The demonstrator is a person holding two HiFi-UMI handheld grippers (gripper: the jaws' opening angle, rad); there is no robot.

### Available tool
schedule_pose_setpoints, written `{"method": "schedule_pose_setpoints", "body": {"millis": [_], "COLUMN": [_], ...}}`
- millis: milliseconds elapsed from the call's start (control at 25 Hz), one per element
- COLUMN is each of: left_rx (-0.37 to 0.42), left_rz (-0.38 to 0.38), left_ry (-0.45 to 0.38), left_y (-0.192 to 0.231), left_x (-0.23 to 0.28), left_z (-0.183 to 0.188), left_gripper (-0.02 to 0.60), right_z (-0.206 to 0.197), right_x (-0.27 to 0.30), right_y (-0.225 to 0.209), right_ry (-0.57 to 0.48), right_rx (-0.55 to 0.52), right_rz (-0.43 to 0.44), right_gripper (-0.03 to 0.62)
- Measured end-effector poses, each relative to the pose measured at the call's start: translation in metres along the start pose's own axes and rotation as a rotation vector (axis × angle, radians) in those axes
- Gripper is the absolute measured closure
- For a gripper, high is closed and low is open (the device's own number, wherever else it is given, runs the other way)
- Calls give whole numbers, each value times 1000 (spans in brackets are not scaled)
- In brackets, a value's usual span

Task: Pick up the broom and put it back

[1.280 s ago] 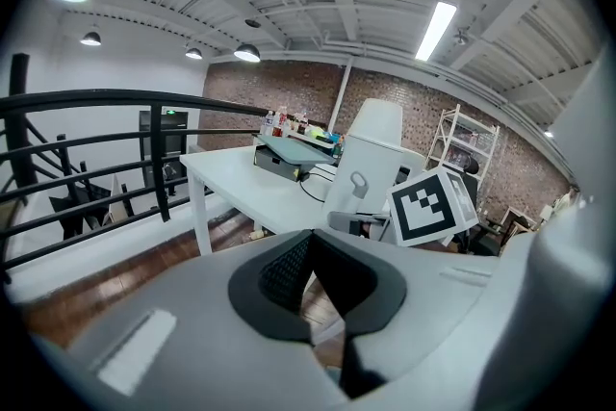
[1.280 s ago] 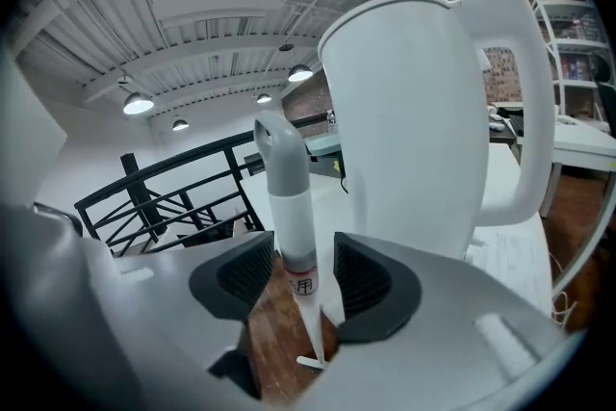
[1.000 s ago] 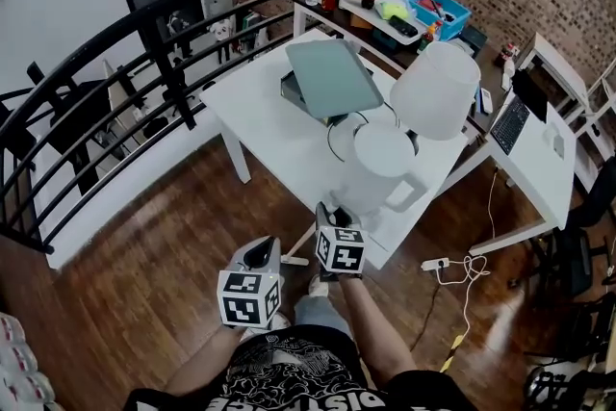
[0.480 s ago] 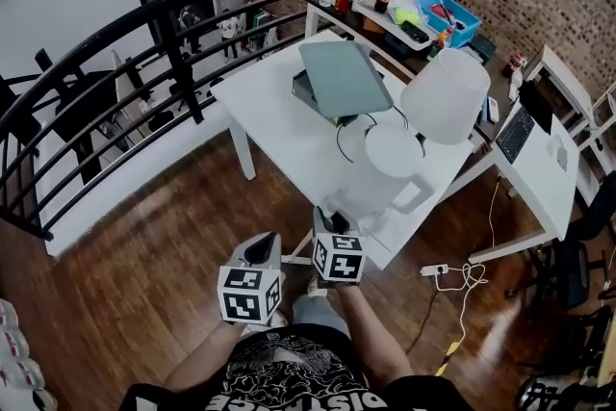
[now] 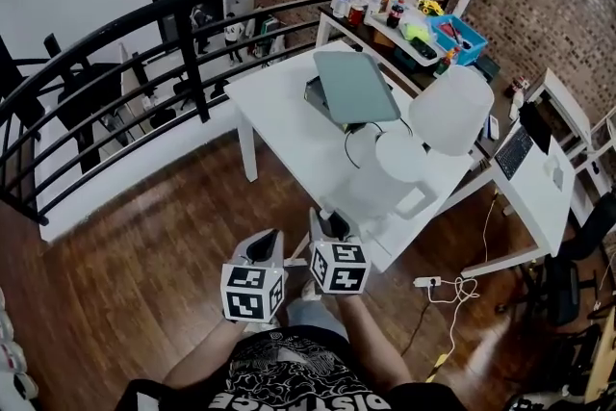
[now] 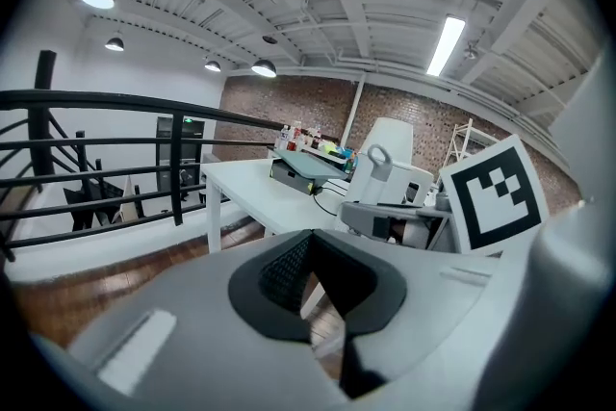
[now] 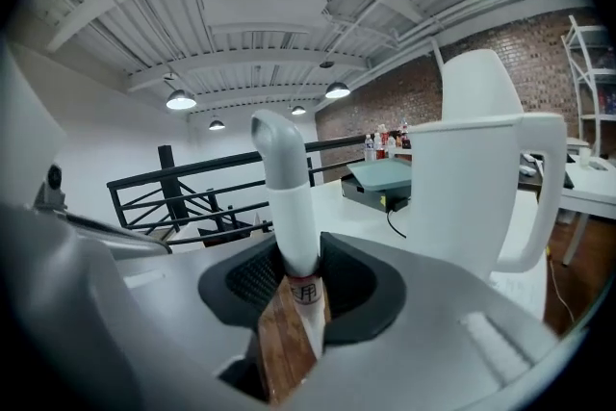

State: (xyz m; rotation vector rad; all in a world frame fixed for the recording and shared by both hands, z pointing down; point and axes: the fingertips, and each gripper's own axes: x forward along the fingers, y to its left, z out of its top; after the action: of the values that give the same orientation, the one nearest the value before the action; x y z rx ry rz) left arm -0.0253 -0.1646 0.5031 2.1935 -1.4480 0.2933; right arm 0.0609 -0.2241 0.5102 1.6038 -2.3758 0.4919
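The broom shows only as its white handle (image 7: 289, 207), whose rounded tip with a hanging hole points up and forward. My right gripper (image 7: 294, 289) is shut on this handle just above a small label. The broom's brush end is hidden below the gripper. In the head view the right gripper (image 5: 332, 226) is held in front of the person's body, near the white table's corner. My left gripper (image 5: 262, 247) is close beside it on the left. In the left gripper view the left gripper (image 6: 310, 257) has its pads met at the tips with nothing between them. The handle's tip (image 6: 377, 159) stands just to its right.
A white table (image 5: 279, 101) ahead carries a grey laptop (image 5: 354, 84), a cable and a large white jug-shaped thing (image 7: 481, 178). A black railing (image 5: 115, 34) curves along the left. A cluttered shelf (image 5: 414, 19) stands behind, and a power strip (image 5: 426, 282) lies on the wood floor.
The right gripper has come up a little with the handle still in it. The head view has swung, so the table now sits further right. The left gripper has barely shifted.
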Motion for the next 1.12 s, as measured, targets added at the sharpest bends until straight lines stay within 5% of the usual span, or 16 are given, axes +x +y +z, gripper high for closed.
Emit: {"method": "schedule_pose_setpoints", "body": {"millis": [400,1120], "left_rx": [-16,-63], "left_rz": [54,173], "left_ry": [-80,-121], "left_y": [17,69], "left_x": [-26,-61], "left_z": [16,19], "left_gripper": [577,577], "right_z": [69,74], "right_x": [-26,8], "right_y": [58,119], "right_ry": [-138,-153], "right_rx": [-57,-88], "right_rz": [119,209], "right_gripper": [497,497]}}
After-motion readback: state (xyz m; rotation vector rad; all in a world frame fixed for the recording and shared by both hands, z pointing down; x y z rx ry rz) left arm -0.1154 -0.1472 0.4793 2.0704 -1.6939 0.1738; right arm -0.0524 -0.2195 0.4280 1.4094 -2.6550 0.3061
